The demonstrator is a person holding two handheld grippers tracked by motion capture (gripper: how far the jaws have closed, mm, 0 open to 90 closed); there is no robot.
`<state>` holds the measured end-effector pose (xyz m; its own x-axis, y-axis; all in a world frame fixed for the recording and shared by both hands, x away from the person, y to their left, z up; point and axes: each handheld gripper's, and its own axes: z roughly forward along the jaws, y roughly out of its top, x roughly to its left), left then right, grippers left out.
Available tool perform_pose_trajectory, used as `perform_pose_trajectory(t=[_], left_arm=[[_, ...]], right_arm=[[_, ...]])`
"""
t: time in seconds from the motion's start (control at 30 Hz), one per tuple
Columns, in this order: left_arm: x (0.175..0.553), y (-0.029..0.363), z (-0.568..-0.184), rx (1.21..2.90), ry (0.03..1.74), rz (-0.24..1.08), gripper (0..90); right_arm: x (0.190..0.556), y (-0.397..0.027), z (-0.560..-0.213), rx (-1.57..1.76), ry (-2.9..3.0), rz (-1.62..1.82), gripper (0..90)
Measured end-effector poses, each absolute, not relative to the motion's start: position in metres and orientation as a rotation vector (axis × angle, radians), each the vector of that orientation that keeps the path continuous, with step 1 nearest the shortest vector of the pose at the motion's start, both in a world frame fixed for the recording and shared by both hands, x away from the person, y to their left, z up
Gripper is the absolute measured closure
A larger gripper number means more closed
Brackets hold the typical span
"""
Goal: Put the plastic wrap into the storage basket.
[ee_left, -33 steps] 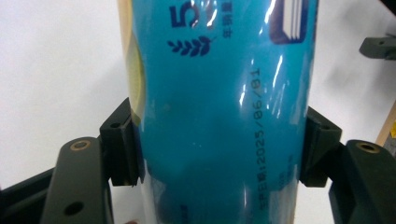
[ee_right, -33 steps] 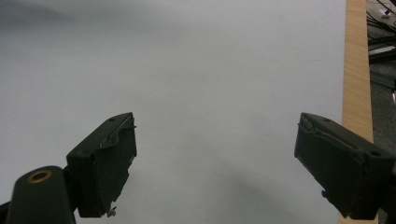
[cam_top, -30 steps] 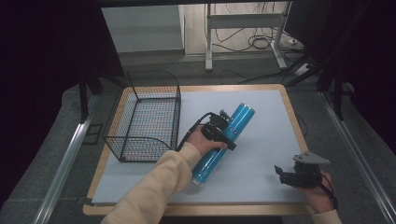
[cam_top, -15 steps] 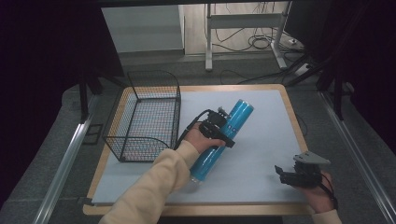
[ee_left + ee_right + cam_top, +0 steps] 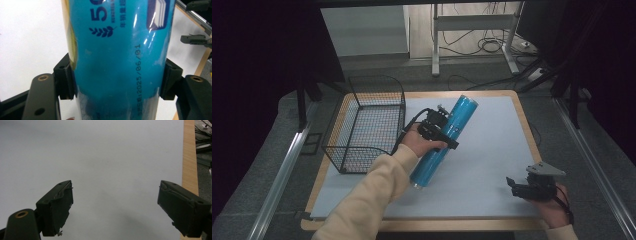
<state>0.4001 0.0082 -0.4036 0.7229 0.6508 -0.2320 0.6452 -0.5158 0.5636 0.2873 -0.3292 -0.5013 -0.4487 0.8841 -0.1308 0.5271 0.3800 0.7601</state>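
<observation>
Showing the scene from largest element to smallest, we begin with the surface (image 5: 492,150), a pale sheet on a wood-edged board that carries everything in play. At its left end stands the wire basket (image 5: 367,130), open-topped and empty as far as we can see, which we judge to be the likely destination for the piece in hand. Just to its right lies the blue tube (image 5: 443,142), a long glossy cylinder set diagonally, its far end pointing away from the person and its near end low over the sheet.

We note that the left gripper (image 5: 438,131) takes the tube across its middle; in the left gripper view the black fingers (image 5: 65,77) press on both flanks of the blue tube (image 5: 117,65), closed as far as its girth allows. A mid-length hold, we judge, keeps so long a piece balanced while carried.

The right gripper (image 5: 532,187) rests near the front right corner of the surface, well apart from the tube. In the right gripper view its fingers (image 5: 56,207) stand wide apart with nothing between them, bare sheet beyond. We read this as a parked hand, kept clear of the left one's path.
</observation>
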Motion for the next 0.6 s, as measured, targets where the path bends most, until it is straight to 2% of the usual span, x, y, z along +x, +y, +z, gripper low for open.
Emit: perform_pose_trajectory(t=[0.6], left_arm=[[0.418, 0.037, -0.363, 2.231, 1.017, 0.092, 31.5]], right_arm=[[0.288, -0.329, -0.502, 1.209, 2.120, 0.884, 13.4]])
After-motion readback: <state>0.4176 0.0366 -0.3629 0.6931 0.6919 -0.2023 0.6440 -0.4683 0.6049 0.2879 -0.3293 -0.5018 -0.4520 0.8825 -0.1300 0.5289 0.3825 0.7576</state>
